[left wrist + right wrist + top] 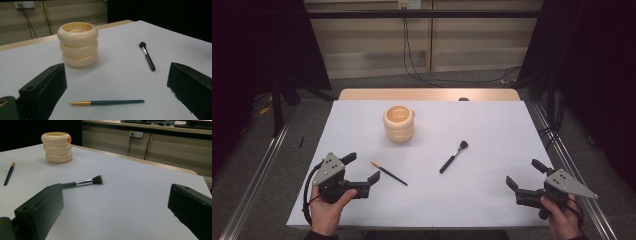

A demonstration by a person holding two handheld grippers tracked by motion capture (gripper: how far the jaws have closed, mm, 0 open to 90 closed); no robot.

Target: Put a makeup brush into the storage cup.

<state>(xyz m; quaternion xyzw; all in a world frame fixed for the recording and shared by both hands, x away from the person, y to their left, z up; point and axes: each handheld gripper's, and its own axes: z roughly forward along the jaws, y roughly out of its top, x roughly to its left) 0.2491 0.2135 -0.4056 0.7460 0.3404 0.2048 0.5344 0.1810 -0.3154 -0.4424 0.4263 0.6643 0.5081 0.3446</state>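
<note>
Where jaws gape: thin brush (pixel 107 102) between.

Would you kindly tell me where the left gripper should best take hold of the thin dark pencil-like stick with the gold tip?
Probably mid-shaft, from above. The thin dark stick with the gold tip lies flat on the white table, crosswise between the open left gripper's jaws, so they should straddle its narrow width.

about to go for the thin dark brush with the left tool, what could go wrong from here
The thin dark brush lies flat on the table, so the open left tool may scrape the surface or roll it away. The cream ringed holder stands free and might tip if a brush bumps its rim.
</note>
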